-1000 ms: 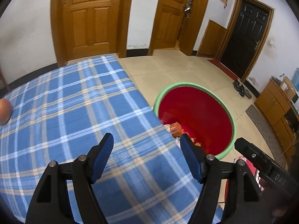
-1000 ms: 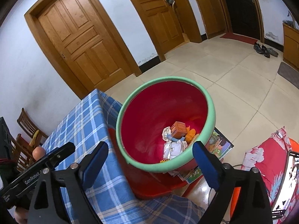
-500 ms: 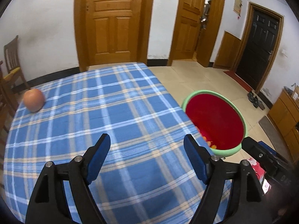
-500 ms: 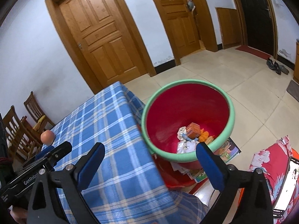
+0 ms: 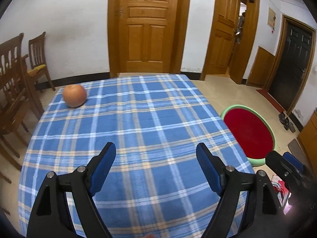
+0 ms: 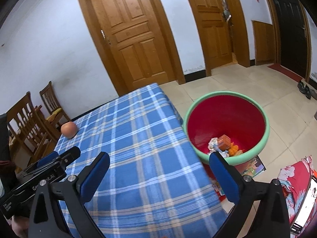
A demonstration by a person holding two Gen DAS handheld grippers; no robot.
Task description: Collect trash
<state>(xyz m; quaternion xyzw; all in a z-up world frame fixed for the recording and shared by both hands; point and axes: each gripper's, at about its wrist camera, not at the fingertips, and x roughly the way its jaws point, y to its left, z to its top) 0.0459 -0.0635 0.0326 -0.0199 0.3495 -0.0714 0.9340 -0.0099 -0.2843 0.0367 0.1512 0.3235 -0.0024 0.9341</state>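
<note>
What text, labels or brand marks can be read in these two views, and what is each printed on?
"Ge...AI": white lettering on the body of the left hand-held gripper, seen in the right wrist view; its middle letters are hidden behind the right hand-held gripper.
Print on the booklet under the red bin: too small to read.
Notice on the wall by the dark door: blurred, unreadable.
Phone screen at the right edge: unreadable.

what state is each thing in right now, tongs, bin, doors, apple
left tongs: open, empty
right tongs: open, empty
red bin: upright, trash at the bottom
apple: resting on the tablecloth
panelled door: shut
next door: ajar
</note>
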